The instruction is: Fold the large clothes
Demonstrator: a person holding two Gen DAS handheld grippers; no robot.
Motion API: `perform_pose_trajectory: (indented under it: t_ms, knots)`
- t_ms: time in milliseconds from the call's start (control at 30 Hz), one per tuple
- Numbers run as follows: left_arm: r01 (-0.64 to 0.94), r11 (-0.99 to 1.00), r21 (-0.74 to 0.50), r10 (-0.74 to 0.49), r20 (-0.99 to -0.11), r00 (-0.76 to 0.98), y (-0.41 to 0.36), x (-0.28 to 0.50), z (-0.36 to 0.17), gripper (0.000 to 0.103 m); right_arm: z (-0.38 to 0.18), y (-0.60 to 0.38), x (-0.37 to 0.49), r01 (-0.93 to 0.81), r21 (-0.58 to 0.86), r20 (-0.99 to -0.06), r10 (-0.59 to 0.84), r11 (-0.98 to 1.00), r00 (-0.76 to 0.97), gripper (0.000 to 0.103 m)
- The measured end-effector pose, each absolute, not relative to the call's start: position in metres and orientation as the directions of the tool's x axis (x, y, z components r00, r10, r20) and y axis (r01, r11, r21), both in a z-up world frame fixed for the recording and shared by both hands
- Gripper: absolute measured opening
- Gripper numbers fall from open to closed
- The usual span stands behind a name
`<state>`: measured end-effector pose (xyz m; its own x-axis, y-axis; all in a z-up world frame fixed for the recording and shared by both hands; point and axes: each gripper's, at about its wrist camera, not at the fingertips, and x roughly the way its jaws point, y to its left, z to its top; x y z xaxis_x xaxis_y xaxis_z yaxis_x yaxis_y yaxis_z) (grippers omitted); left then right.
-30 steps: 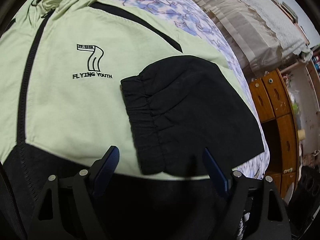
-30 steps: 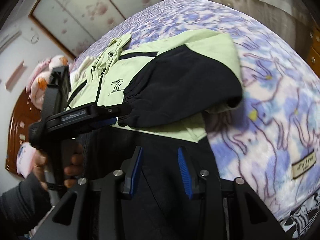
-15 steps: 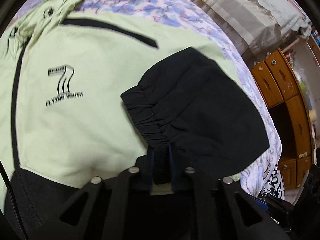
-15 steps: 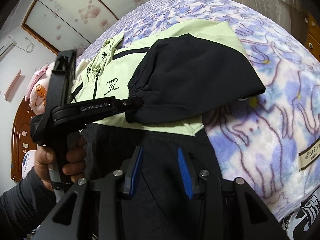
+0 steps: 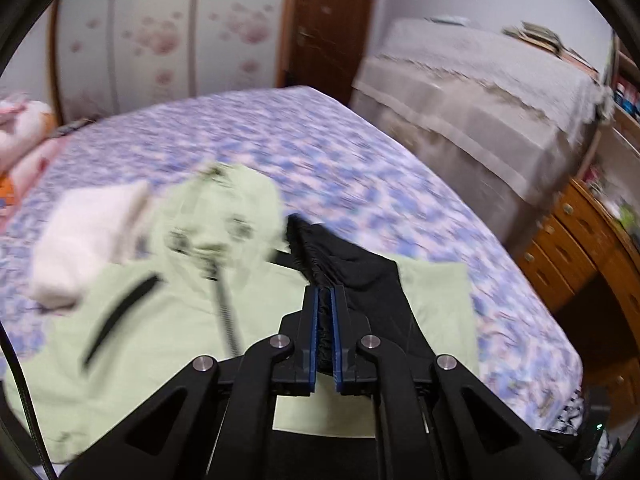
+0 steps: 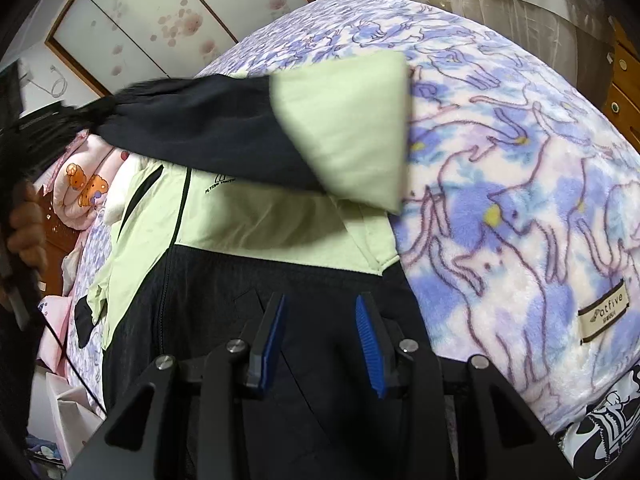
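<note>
The jacket (image 6: 248, 220) lies spread front-up on the bed (image 6: 520, 184), on a fleece blanket printed with blue and lilac cats. It is pale green over the chest and hood (image 5: 224, 216), black over the lower body, with a dark zip up the middle, black slanted chest stripes and a small black "FLYING YOUTH" logo (image 6: 220, 180) beside the zip. The sleeve (image 6: 224, 132) is green at the shoulder and black toward its gathered, elastic cuff (image 5: 308, 256).

The left claw (image 5: 325, 300) is pressed together on the black sleeve just behind the cuff; cloth fills the narrow slot between its blue pads. In the right wrist view the sleeve stretches up and away from the jacket's chest, lifted clear of it and casting a shadow there, toward the person's hand (image 6: 24, 236) at the frame's left edge. The right claw (image 6: 320, 328) hovers over the jacket's black lower part with its jaws apart and nothing between them.

A second ago the sleeve lay flat, folded across the jacket's chest, with the left claw wide open on either side of the cuff. Half a second ago that claw had closed on the cloth while it still rested on the jacket. The left view is blurred. The right claw looks unchanged.

A folded white cloth (image 5: 88, 240) sits on the bed beside the jacket's hood.
</note>
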<state>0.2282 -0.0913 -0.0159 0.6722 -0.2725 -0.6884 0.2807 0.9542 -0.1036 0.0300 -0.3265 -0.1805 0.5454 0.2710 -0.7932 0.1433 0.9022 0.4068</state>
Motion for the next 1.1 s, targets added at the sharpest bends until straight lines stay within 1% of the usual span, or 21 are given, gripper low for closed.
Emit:
perform_pose_trajectory:
  t_ms: [100, 233, 267, 333, 400, 500, 533, 567, 600, 667, 733, 900, 933, 1000, 1067, 1100]
  knots:
    - [0.205, 0.977, -0.058, -0.187, -0.691, 0.698, -0.043, 0.228, -0.019, 0.003, -0.18, -0.321, 0.033, 0.128, 0.394, -0.797, 0.27, 0.91, 0.54, 0.036]
    - [0.123, 0.99, -0.073, -0.136, -0.743, 0.656, 0.0, 0.23, -0.051, 0.003, -0.182, -0.315, 0.036, 0.112, 0.375, -0.808, 0.265, 0.92, 0.527, 0.036]
    - [0.118, 0.99, -0.078, -0.136, -0.754, 0.642, 0.006, 0.228, -0.058, 0.003, -0.183, -0.315, 0.037, 0.111, 0.372, -0.811, 0.264, 0.922, 0.521, 0.036]
    - [0.126, 0.984, -0.127, -0.177, -0.786, 0.592, 0.014, 0.227, -0.081, 0.003, -0.185, -0.314, 0.04, 0.111, 0.376, -0.815, 0.271, 0.92, 0.512, 0.036]
    - [0.13, 0.977, -0.172, -0.215, -0.811, 0.544, 0.015, 0.231, -0.101, 0.006, -0.185, -0.313, 0.04, 0.108, 0.38, -0.814, 0.277, 0.918, 0.511, 0.036]
    - [0.131, 0.961, -0.243, -0.276, -0.832, 0.481, 0.013, 0.247, -0.13, 0.017, -0.186, -0.309, 0.04, 0.097, 0.365, -0.819, 0.271, 0.926, 0.506, 0.036]
    - [0.13, 0.958, -0.257, -0.288, -0.835, 0.468, 0.013, 0.253, -0.137, 0.027, -0.186, -0.308, 0.04, 0.096, 0.362, -0.822, 0.269, 0.927, 0.502, 0.036]
    - [0.135, 0.954, -0.269, -0.301, -0.837, 0.458, 0.011, 0.259, -0.145, 0.033, -0.187, -0.307, 0.04, 0.095, 0.361, -0.823, 0.269, 0.928, 0.5, 0.036]
    - [0.142, 0.951, -0.275, -0.31, -0.838, 0.45, 0.009, 0.266, -0.153, 0.036, -0.189, -0.306, 0.04, 0.096, 0.36, -0.826, 0.269, 0.928, 0.496, 0.036]
    - [0.162, 0.949, -0.27, -0.314, -0.841, 0.441, 0.004, 0.278, -0.162, 0.045, -0.191, -0.306, 0.041, 0.098, 0.355, -0.831, 0.266, 0.93, 0.489, 0.036]
    - [0.185, 0.95, -0.253, -0.309, -0.853, 0.42, -0.006, 0.292, -0.177, 0.048, -0.193, -0.307, 0.042, 0.1, 0.347, -0.836, 0.259, 0.932, 0.484, 0.036]
    - [0.214, 0.954, -0.209, -0.275, -0.894, 0.353, -0.027, 0.317, -0.211, 0.049, -0.194, -0.309, 0.047, 0.105, 0.339, -0.839, 0.25, 0.935, 0.483, 0.036]
    - [0.221, 0.953, -0.207, -0.274, -0.9, 0.339, -0.032, 0.32, -0.218, 0.051, -0.195, -0.309, 0.049, 0.105, 0.336, -0.841, 0.248, 0.936, 0.481, 0.036]
    - [0.227, 0.954, -0.193, -0.263, -0.906, 0.331, -0.039, 0.325, -0.23, 0.058, -0.196, -0.309, 0.051, 0.106, 0.331, -0.844, 0.244, 0.938, 0.477, 0.036]
    - [0.245, 0.95, -0.193, -0.271, -0.898, 0.347, -0.046, 0.326, -0.236, 0.076, -0.197, -0.308, 0.052, 0.104, 0.328, -0.845, 0.243, 0.939, 0.476, 0.036]
    - [0.254, 0.948, -0.192, -0.274, -0.898, 0.343, -0.052, 0.326, -0.239, 0.08, -0.197, -0.308, 0.054, 0.104, 0.326, -0.846, 0.241, 0.94, 0.476, 0.036]
